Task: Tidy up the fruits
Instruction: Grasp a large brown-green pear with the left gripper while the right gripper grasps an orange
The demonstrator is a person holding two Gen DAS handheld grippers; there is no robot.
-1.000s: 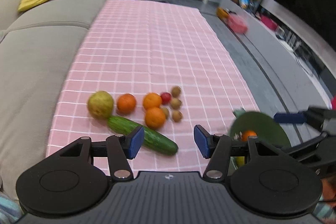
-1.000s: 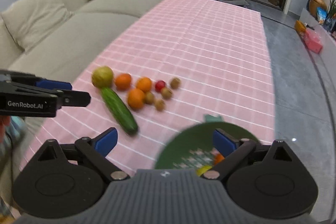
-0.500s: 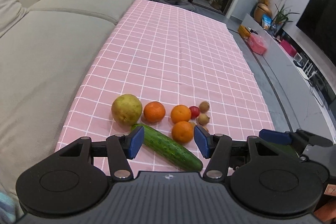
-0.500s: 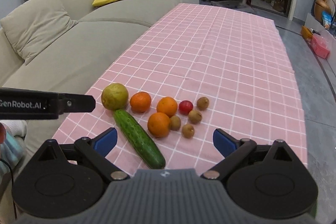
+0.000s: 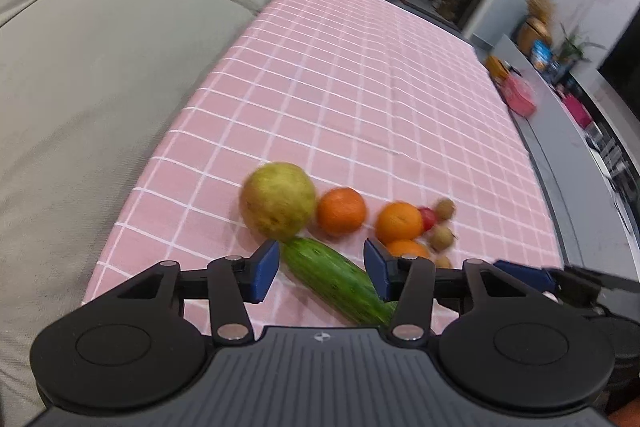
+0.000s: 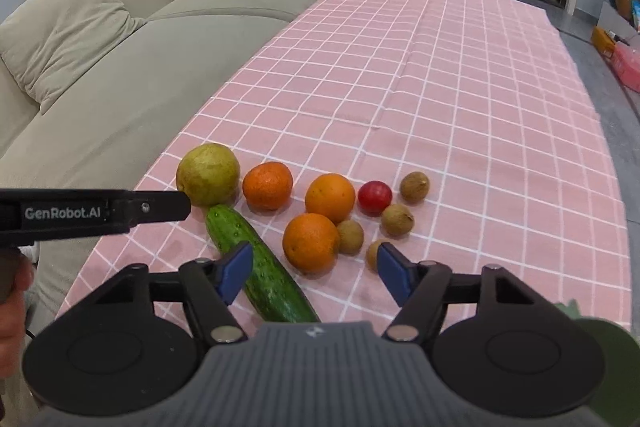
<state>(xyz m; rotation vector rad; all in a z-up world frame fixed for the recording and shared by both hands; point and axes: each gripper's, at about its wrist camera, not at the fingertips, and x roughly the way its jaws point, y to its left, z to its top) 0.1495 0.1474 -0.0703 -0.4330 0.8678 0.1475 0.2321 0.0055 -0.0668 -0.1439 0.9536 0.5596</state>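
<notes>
Fruit lies in a cluster on the pink checked cloth [image 6: 440, 87]: a yellow-green pear [image 6: 208, 173], three oranges [image 6: 267, 185] [image 6: 330, 198] [image 6: 311, 243], a small red fruit [image 6: 374, 197], several small brown fruits [image 6: 415, 187] and a cucumber [image 6: 260, 267]. My left gripper [image 5: 320, 269] hovers low over the cucumber [image 5: 336, 279], which lies between its closing jaws without the pads pressing on it. My right gripper [image 6: 316, 267] is closing just short of the nearest orange, with nothing gripped.
A grey sofa [image 6: 120, 67] runs along the cloth's left side. A dark green plate [image 6: 612, 359] shows at the bottom right of the right wrist view. The left gripper's finger [image 6: 152, 207] reaches in near the pear. A hand [image 6: 12, 307] is at the left edge.
Both grippers have come down and closer to the fruit cluster, and both sets of jaws have narrowed. The green plate has slid out of the middle of the right wrist view.
</notes>
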